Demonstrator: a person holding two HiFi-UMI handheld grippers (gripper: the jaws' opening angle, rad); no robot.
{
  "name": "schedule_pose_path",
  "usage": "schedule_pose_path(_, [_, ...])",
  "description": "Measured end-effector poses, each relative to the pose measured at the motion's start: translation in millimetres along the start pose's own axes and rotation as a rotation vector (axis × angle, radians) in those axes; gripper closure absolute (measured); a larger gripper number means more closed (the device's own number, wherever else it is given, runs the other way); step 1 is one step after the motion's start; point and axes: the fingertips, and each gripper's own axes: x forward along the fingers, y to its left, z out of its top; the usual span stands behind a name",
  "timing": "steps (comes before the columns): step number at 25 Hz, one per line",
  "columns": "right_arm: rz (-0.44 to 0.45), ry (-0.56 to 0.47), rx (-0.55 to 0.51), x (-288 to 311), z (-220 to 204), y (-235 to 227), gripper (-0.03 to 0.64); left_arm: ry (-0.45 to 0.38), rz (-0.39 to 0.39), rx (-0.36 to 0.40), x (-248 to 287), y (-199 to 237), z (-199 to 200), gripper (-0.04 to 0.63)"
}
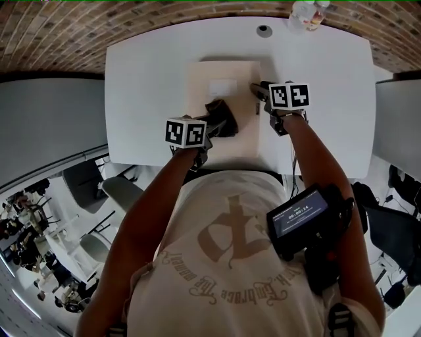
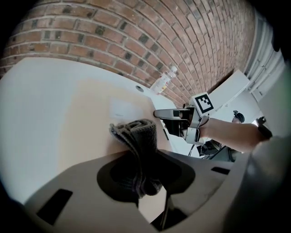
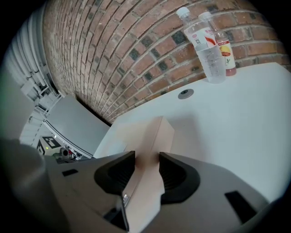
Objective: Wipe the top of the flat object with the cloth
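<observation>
A flat tan cardboard box (image 1: 204, 85) lies in the middle of the white table (image 1: 145, 79). A dark grey cloth (image 1: 220, 113) rests on the box top near its front half, and my left gripper (image 1: 220, 124) is shut on it. In the left gripper view the folded cloth (image 2: 136, 136) hangs out from between the jaws of the left gripper (image 2: 143, 175) over the box (image 2: 91, 113). My right gripper (image 1: 258, 89) sits at the box's right edge. Its own view shows the right gripper (image 3: 146, 170) with both pads against the edge of the box (image 3: 152, 136).
Two plastic bottles (image 1: 308, 14) stand at the table's far right edge, also seen as bottles (image 3: 207, 41). A round cable grommet (image 1: 264, 29) sits in the tabletop behind the box. A brick wall runs along the far side. A grey cabinet (image 1: 52, 118) flanks the table's left.
</observation>
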Motion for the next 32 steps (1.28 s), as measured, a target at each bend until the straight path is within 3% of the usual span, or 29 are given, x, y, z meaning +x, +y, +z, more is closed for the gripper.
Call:
schedule_pose_path(10, [0.001,0.001,0.001,1,1,2,0.437,-0.111,0.112,-0.103,-65,68,-5,0.481])
schedule_pose_path(21, [0.006,-0.014,0.001,3,0,2,0.436,-0.143,0.221,-0.141,-101,97,-17,0.483])
schedule_pose_path(26, [0.008,-0.019,0.007,2,1,2,0.436,-0.132,0.114,-0.055,-76,44,-10,0.483])
schedule_pose_path(32, [0.013,-0.022,0.014,3,0,1,0.436,0.061,-0.033,0.159,-11,-26,-24,0.483])
